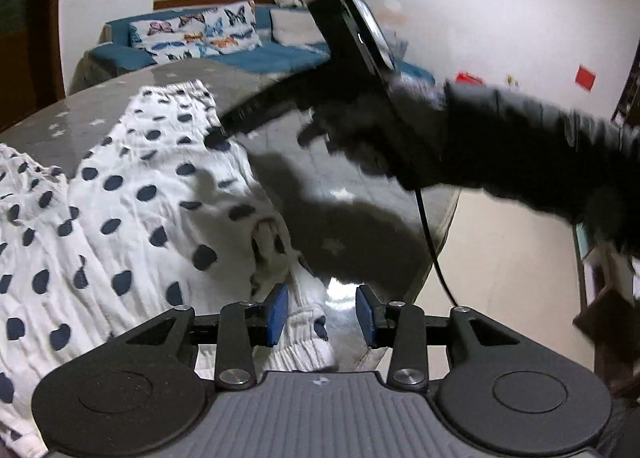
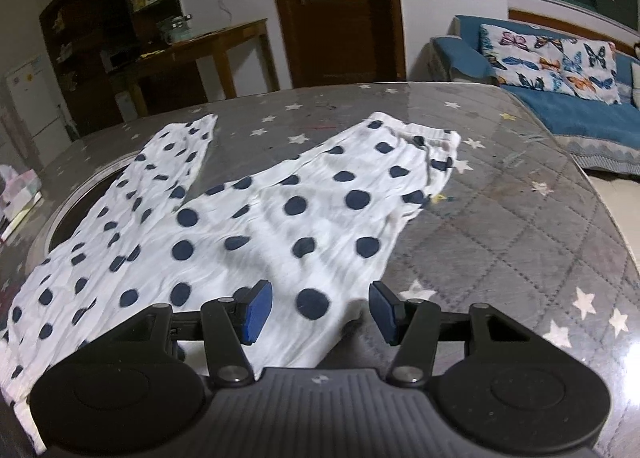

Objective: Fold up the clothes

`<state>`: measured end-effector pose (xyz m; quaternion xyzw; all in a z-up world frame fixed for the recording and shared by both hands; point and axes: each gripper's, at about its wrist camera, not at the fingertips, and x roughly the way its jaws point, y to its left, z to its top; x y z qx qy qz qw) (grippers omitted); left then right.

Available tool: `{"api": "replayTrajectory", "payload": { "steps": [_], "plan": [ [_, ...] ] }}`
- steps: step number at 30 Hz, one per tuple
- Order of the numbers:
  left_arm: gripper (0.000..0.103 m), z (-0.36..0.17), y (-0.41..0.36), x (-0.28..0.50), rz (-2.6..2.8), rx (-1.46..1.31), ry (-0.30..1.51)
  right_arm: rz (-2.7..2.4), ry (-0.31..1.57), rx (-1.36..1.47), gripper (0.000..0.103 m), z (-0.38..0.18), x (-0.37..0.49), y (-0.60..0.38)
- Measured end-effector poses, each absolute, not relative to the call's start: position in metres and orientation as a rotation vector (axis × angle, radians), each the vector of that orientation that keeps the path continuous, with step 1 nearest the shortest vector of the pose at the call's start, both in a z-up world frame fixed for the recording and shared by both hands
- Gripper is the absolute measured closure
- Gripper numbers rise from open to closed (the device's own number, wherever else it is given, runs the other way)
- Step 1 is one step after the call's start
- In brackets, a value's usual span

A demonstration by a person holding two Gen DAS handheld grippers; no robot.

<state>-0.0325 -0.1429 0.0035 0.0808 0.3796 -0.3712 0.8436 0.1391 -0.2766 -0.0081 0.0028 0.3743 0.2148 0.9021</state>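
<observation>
- Left wrist view, far left: white trousers with navy dots (image 1: pixel 120 193) lie crumpled on the grey star-print table (image 1: pixel 352 225) and fill the left half of the view.
- Elastic waistband (image 1: pixel 184 91) sits at the far end, toward the blue sofa (image 1: pixel 256 57) with the butterfly cushion (image 1: pixel 196 33).
- Bottom centre: a gathered cuff (image 1: pixel 308 338) lies right in front of my left gripper (image 1: pixel 322 314).
- My left gripper's blue pads (image 1: pixel 276 314) stand partly apart; the cuff lies in the gap by the left-side pad, I see no pinch on it, and the right-side pad is over bare table.
- Right of centre: my right gripper (image 1: pixel 218 133), blurred, comes in from the right, with its tip down at the cloth near a dot; I can't tell contact from here.
- Gloved hand (image 1: pixel 372 137) and dark sleeve (image 1: pixel 540 145) behind it, and a black cable (image 1: pixel 432 258) hangs down.
- Right wrist view, left: one trouser leg (image 2: pixel 176 161) runs off toward the far left table edge.
- Centre: the trouser body is spread flat, with the waistband (image 2: pixel 416 133) at the far right end.
- Bottom centre: my right gripper (image 2: pixel 320 312) is about half open above the near hem; the left-side pad (image 2: pixel 256 312) is over cloth, the right-side pad is over bare table, and nothing is clamped.
- Right: bare quilted table (image 2: pixel 520 217), with the sofa (image 2: pixel 560 109) beyond.
</observation>
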Motion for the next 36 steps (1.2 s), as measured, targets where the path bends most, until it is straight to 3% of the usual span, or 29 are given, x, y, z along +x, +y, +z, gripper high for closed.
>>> {"api": "replayTrajectory", "payload": {
  "steps": [5, 10, 12, 25, 28, 29, 36],
  "plan": [
    [0.066, -0.008, -0.154, -0.029, -0.753, 0.233, 0.827, 0.409, 0.770, 0.043, 0.051, -0.008, 0.158, -0.287],
    [0.088, -0.009, -0.144, -0.022, -0.731, 0.194, 0.835, 0.364, 0.760, 0.095, 0.054, -0.006, 0.192, -0.296],
    [0.089, -0.006, -0.138, -0.019, -0.728, 0.156, 0.831, 0.337, 0.757, 0.105, 0.055, -0.006, 0.208, -0.298],
    [0.090, 0.015, -0.108, -0.002, -0.737, -0.024, 0.807, 0.166, 0.772, 0.116, 0.068, -0.028, 0.306, -0.295],
    [0.090, 0.018, -0.103, -0.001, -0.737, -0.050, 0.800, 0.145, 0.763, 0.082, 0.081, -0.030, 0.313, -0.290],
    [0.090, 0.019, -0.101, -0.002, -0.737, -0.058, 0.797, 0.136, 0.764, 0.078, 0.093, -0.031, 0.315, -0.289],
    [0.092, 0.027, -0.080, -0.010, -0.715, -0.111, 0.761, 0.128, 0.735, 0.083, 0.100, -0.002, 0.315, -0.283]
  ]
}}
